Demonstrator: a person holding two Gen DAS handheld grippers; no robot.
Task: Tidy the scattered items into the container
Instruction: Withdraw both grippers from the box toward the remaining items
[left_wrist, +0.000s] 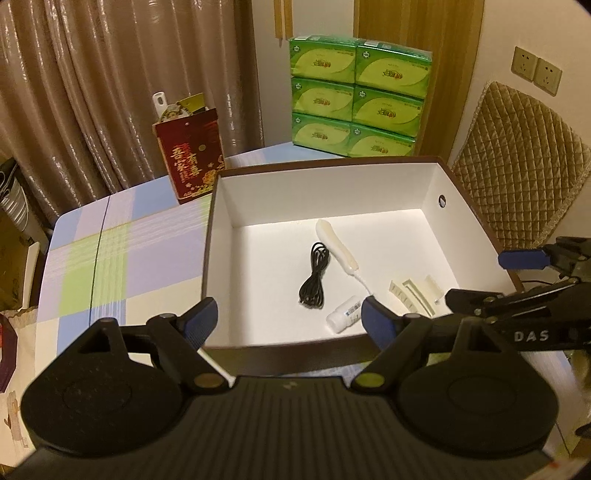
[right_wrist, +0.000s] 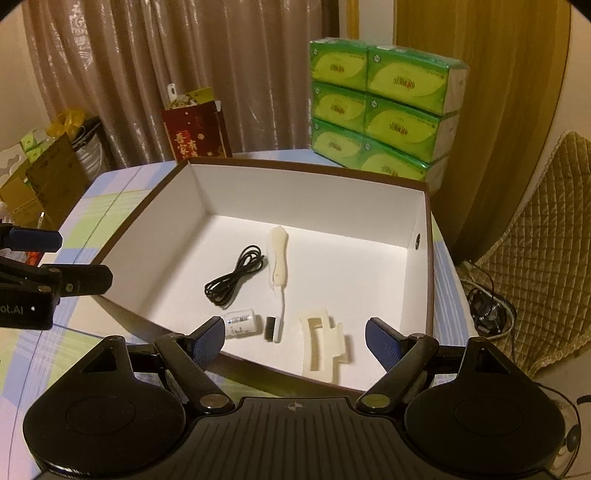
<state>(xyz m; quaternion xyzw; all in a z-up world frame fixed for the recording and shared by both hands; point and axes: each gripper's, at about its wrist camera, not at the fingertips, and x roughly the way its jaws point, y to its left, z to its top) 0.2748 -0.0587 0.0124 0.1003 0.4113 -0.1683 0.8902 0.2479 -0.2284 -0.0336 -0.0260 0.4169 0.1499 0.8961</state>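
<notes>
Box (right_wrist: 310, 195) already holds cable (right_wrist: 234, 280), brush (right_wrist: 277, 273), bottle (right_wrist: 240, 322) and clip (right_wrist: 321, 347); both claws, left (left_wrist: 290, 319) and right (right_wrist: 295, 338), gape wide and empty, visible table (left_wrist: 110, 258) bare of strays.

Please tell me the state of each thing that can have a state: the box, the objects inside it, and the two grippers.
Box: open, no lid.
Black cable: coiled, inside box.
Brush: lying flat, inside box.
Small white bottle: on its side, inside box.
Hair clip: lying inside box.
Left gripper: open, empty.
Right gripper: open, empty.

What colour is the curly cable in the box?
Black. The coiled cable shows best in the right wrist view.
</notes>
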